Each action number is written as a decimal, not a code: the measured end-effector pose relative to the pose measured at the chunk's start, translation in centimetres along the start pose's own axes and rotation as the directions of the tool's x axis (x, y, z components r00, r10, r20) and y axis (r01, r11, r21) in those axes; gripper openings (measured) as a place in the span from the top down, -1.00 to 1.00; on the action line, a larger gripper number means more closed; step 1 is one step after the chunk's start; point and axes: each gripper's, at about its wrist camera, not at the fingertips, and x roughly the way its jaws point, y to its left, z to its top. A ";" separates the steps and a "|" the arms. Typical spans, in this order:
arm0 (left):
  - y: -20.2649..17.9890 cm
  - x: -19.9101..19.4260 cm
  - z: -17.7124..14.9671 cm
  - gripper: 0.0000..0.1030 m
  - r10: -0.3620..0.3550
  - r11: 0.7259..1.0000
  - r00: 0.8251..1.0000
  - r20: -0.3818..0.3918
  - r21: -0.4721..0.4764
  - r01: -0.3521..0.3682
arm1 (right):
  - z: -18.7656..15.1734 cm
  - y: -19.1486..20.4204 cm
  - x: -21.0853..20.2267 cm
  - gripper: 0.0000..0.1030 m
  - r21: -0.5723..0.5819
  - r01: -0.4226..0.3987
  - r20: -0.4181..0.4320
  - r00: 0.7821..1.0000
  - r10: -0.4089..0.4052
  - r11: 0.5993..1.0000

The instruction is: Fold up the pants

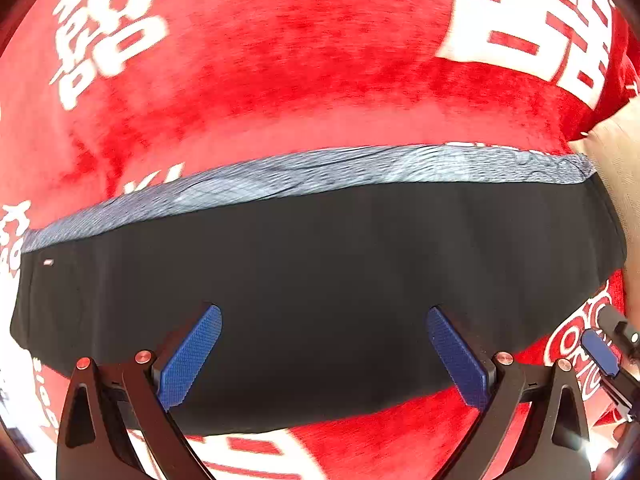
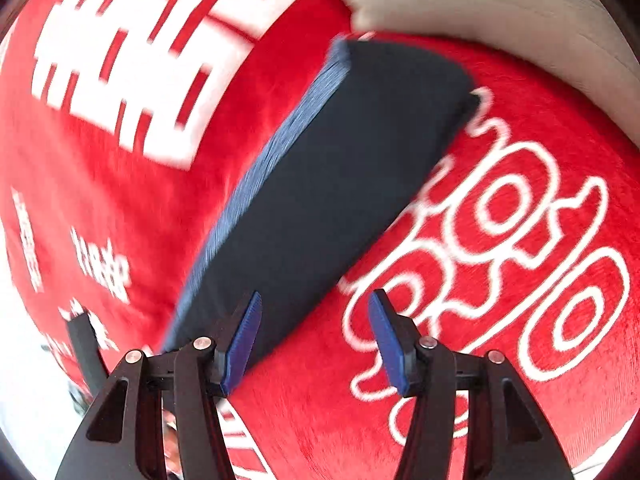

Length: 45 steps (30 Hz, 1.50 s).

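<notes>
Red blanket (image 1: pixel 304 60): you are working over a plush red cover with large white lettering; it is filling both views and carrying everything. Whether a bed or a worktop is lying under it, you cannot tell.

Pale cushion (image 2: pixel 500 4): something cream-coloured is lying at the blanket's edge, just beyond one short end of the pants.

Pants (image 1: pixel 320 276): they are lying flat on the red blanket as one long, narrow, dark band. A grey-blue ribbed strip (image 1: pixel 304 178) is running along one long side. In the right wrist view the pants (image 2: pixel 340 184) are stretching away from you on a slant, with the near short end reaching to the blue pads.

Progress: judging by that tidy narrow shape, the lengthwise fold is looking done, with the legs stacked one on the other. The end-to-end folds are looking still to come, since the band is lying at full length.

Left hand-held gripper (image 1: pixel 324 352): you are holding it released, pads wide apart and pointing steeply down over the middle of the pants, with nothing between them.

Right hand-held gripper (image 2: pixel 314 340): it is also released, jaws parted and gripping nothing, hovering by the near end of the pants, its left pad over the cloth and its right pad over bare blanket. In the left wrist view it (image 1: pixel 608 348) is showing at the right edge.

Next, as a judgement: you are probably going to need a grasp on one short end to carry it over to the other.
</notes>
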 end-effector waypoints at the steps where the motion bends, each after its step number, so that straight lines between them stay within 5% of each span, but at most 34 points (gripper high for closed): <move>1: -0.8 0.4 0.3 -1.00 0.006 1.000 1.000 0.001 0.010 -0.006 | 0.4 -0.7 -0.3 -0.16 0.033 -0.019 0.020 1.000 0.018 0.999; 5: -2.7 2.2 0.2 -1.00 0.049 0.999 0.998 -0.044 0.024 -0.048 | 1.3 -3.2 -0.6 -0.16 0.140 -0.073 0.071 0.995 0.064 0.987; 10: -2.2 2.5 0.1 -1.00 0.019 1.000 0.999 -0.037 -0.001 -0.019 | 1.8 -5.6 -0.6 -0.16 0.254 -0.165 0.146 0.981 0.131 0.953; 20: -3.8 1.9 0.0 -1.00 0.052 0.998 0.999 -0.008 0.046 -0.051 | 4.7 -4.4 1.3 -0.16 0.213 -0.216 0.228 0.959 0.167 0.953; 22: -4.1 1.1 0.4 -0.77 0.052 0.997 0.999 -0.008 0.051 -0.052 | 5.4 -4.1 1.7 -0.15 0.205 -0.211 0.196 0.966 0.171 0.956; 23: -4.6 0.3 0.7 -0.54 0.034 0.998 0.999 -0.004 0.060 -0.033 | 5.8 -4.0 1.9 0.09 0.211 -0.200 0.171 0.971 0.165 0.957; 24: -5.6 -0.8 0.7 -0.49 0.018 0.998 1.000 0.001 0.068 -0.018 | 6.0 -4.0 2.0 0.64 0.219 -0.175 0.147 0.978 0.145 0.960; 25: -6.2 -1.6 1.0 -0.49 -0.008 0.997 1.000 0.017 0.077 0.006 | 6.4 -3.9 2.1 0.70 0.218 -0.121 0.107 0.989 0.099 0.968; 27: -7.1 -2.9 1.0 -0.15 -0.047 0.994 0.998 0.038 0.100 0.043 | 6.7 -3.5 1.9 0.70 0.188 -0.097 0.088 0.993 0.082 0.977; 33: -8.0 -0.8 -2.2 -0.15 -0.137 0.988 0.990 -0.018 0.071 0.138 | 6.8 -0.4 0.4 0.71 0.039 -0.066 0.085 0.994 0.062 0.997; 35: -9.0 -1.4 -3.5 -0.16 -0.110 0.985 0.989 0.101 0.144 0.094 | 6.6 0.5 0.3 0.71 0.000 -0.049 0.079 0.996 0.049 0.999; 38: -9.3 -1.7 -3.8 -0.16 -0.114 0.987 0.986 0.125 0.127 0.098 | 6.3 2.6 -0.2 0.71 -0.103 -0.009 0.091 0.996 0.018 0.995; 45: -9.3 -2.0 -4.1 -0.16 -0.133 0.984 0.978 0.163 0.138 0.110 | 4.3 9.8 -1.2 0.71 -0.398 0.081 0.107 0.993 -0.041 0.914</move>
